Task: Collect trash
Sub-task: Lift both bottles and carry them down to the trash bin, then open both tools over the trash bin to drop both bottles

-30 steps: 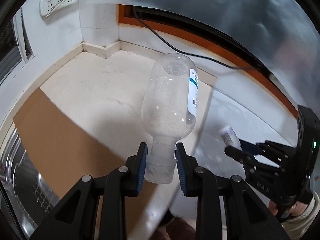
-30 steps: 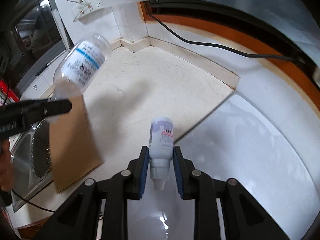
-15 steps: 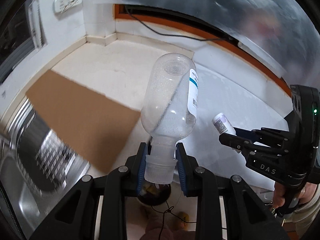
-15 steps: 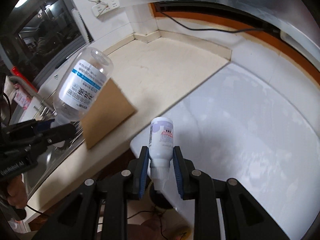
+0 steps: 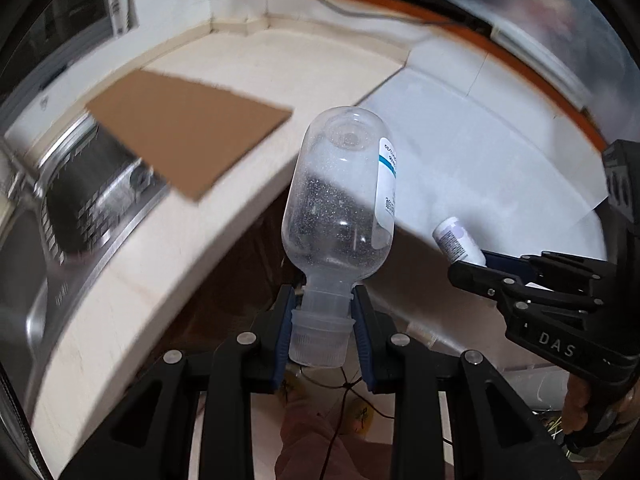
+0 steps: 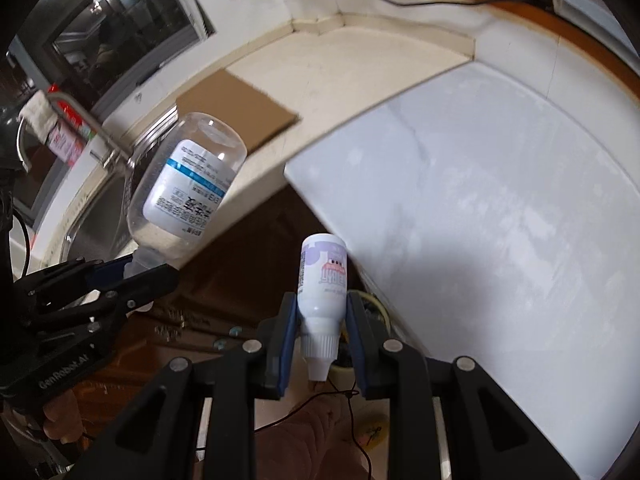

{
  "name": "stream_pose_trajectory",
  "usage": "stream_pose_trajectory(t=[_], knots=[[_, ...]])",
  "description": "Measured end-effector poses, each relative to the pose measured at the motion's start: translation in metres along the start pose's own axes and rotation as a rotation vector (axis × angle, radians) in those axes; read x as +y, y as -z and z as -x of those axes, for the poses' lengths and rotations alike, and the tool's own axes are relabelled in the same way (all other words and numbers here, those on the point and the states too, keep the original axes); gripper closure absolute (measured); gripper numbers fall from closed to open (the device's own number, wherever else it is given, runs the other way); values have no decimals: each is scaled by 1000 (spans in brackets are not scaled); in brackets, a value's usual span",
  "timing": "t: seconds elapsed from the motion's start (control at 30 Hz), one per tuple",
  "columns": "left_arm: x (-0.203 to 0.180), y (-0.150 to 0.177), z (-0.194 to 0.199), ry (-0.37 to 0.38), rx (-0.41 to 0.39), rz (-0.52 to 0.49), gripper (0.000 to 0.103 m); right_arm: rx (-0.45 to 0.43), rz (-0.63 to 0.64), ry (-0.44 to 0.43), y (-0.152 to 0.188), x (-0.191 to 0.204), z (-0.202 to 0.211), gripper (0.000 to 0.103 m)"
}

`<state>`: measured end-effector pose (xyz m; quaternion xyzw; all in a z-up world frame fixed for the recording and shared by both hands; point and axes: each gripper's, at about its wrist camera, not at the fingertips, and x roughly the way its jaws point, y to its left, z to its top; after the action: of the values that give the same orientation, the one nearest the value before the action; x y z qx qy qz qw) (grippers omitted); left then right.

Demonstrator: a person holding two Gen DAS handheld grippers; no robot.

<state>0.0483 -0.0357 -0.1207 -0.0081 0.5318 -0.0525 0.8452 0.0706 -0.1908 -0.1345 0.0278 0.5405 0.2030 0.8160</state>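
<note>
The right gripper clamps a small white bottle. At left, the left gripper grips a clear bottle by its neck.

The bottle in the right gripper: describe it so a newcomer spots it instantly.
Find the pale countertop with the brown cardboard sheet; two bottles hang out past its front edge. The right gripper clamps the small white bottle by its neck. Unlike the clear bottle, it is opaque, slim, purple-printed, with a pointed nozzle.

A cream table curves across the left of the frame. A flat brown cardboard sheet lies on it at upper left, overhanging a steel sink.
</note>
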Motion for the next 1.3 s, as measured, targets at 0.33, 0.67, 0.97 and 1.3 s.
stream_pose_trajectory(t=[0.33,0.67,0.97,1.3], knots=[[15,76,-62,-45,138,65,76,115,51,24,58,10,-74,79],[34,127,-177,-59,271,28,76,227,-28,57,102,-6,-188,79],[58,152,-308,-51,348,-12,76,254,-134,74,122,-33,-301,79],[67,179,-416,-74,421,-53,76,312,-190,68,146,-68,-415,78]])
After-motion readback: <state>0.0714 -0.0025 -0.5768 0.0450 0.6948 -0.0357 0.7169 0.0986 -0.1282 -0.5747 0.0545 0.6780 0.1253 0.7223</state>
